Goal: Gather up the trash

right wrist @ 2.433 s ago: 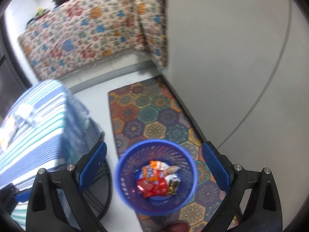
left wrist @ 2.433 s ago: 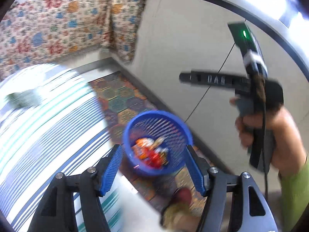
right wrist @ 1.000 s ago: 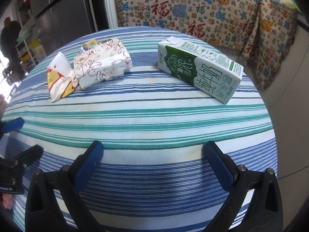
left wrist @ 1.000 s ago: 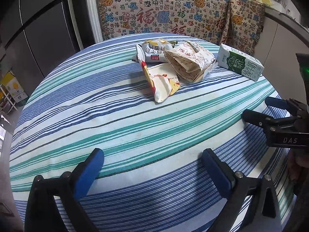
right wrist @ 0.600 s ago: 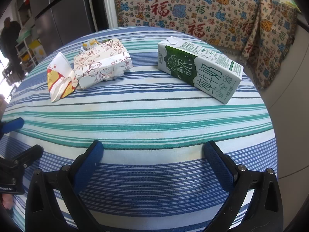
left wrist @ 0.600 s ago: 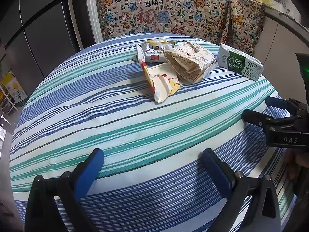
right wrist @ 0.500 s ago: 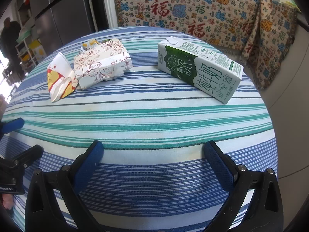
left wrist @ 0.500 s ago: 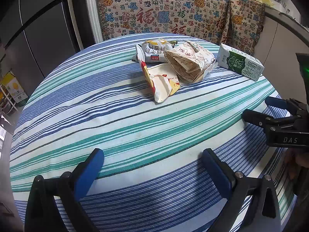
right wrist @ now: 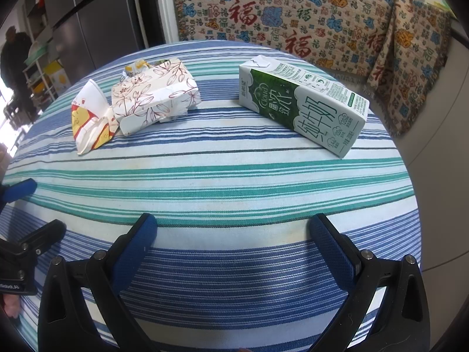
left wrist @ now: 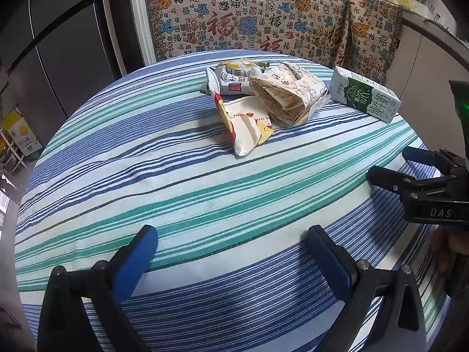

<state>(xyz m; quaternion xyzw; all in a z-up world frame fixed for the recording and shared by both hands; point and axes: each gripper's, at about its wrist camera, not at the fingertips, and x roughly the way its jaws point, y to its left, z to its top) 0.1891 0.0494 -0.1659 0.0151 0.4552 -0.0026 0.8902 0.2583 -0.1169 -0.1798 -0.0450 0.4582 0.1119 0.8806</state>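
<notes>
Green milk carton (right wrist: pixel 302 108) well beyond the right gripper's (right wrist: pixel 234 240) wide-spread, empty fingers (right wrist: pixel 331 249).

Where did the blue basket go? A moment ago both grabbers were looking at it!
Both grippers swung up from the blue basket on the floor to face the striped table. The left gripper and right gripper were open and empty then and are so now. In the last second nothing moved: the milk carton, floral wrapper, red-and-yellow wrapper and white snack bag lie untouched.
</notes>
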